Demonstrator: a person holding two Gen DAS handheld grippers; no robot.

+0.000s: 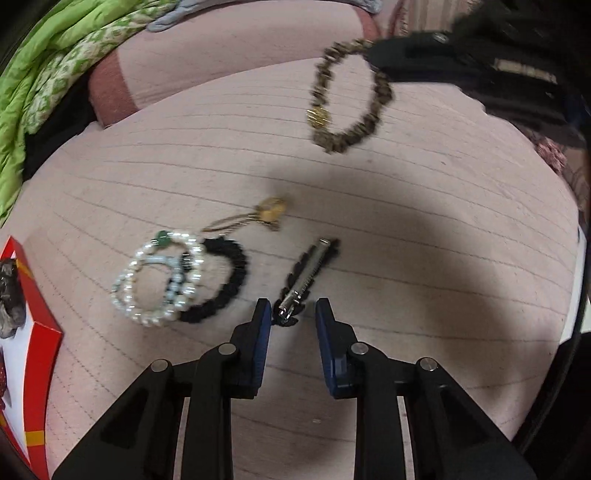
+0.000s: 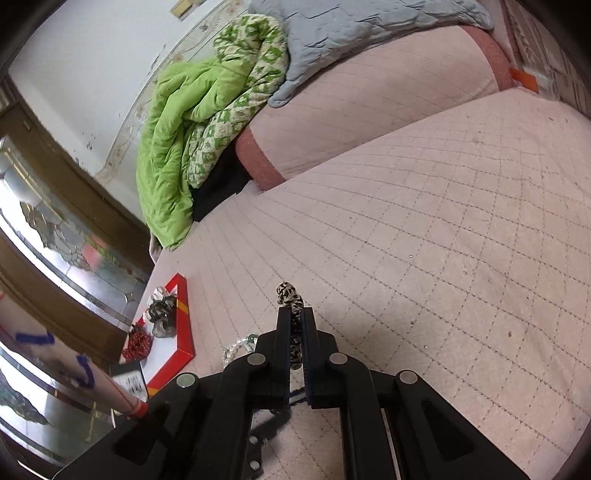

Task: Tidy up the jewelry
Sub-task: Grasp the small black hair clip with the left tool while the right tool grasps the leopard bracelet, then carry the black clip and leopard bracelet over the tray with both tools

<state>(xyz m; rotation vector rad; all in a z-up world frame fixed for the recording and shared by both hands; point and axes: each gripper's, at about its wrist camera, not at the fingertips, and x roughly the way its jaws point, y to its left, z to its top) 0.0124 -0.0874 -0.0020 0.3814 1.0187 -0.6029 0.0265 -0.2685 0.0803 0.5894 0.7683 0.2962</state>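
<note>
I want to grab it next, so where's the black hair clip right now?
In the left wrist view, the black hair clip lies on the pink bedspread, just ahead of the open left hand-held gripper, right of the black bracelet.

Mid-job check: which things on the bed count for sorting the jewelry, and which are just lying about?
For the job:
- stone-chip bracelet, held up by the right hand-held gripper
- black hair clip, between the open left hand-held gripper fingers
- pearl bracelets
- black beaded bracelet
- red tray

Lying about:
- green quilt
- grey blanket

A pink quilted bed [image 1: 406,229] carries pearl bracelets [image 1: 159,282], a black bracelet [image 1: 225,280], a hair clip [image 1: 304,280] and a red tray [image 1: 40,332].
</note>
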